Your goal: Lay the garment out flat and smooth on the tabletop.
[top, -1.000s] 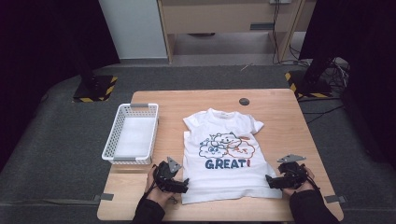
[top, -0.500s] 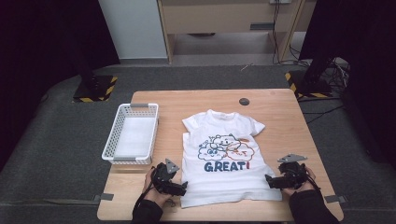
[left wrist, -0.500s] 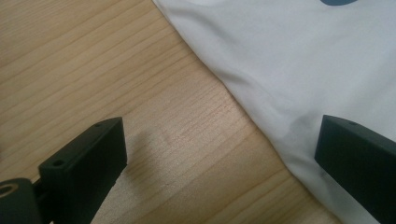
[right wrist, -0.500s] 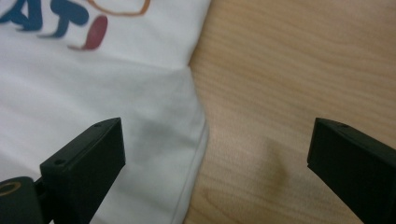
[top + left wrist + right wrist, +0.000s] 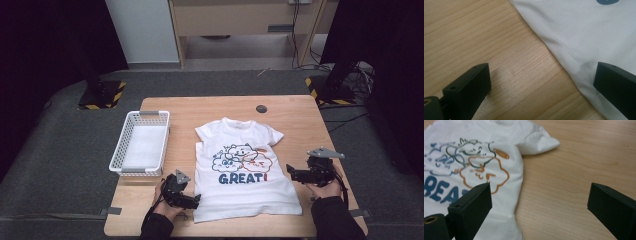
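Note:
A white T-shirt (image 5: pixel 242 170) printed with cartoon clouds and "GREAT!" lies flat on the wooden table (image 5: pixel 210 107), collar away from me. My left gripper (image 5: pixel 195 200) sits at the shirt's near left corner. In the left gripper view it (image 5: pixel 541 85) is open and low over the wood, and its right jaw reaches over the shirt (image 5: pixel 579 30) edge. My right gripper (image 5: pixel 292 174) is at the shirt's right side. In the right gripper view it (image 5: pixel 539 205) is open, its left jaw above the shirt (image 5: pixel 474 157) and its right jaw above bare wood. Nothing is held.
A white mesh basket (image 5: pixel 116 160) stands at the table's left side, beside the shirt. A small dark round disc (image 5: pixel 261 108) lies near the far edge. Bare wood runs along the right of the shirt and behind it.
My left gripper has slid slightly nearer the front edge, toward the shirt's near left corner. My right gripper has moved a little away from me along the shirt's right side.

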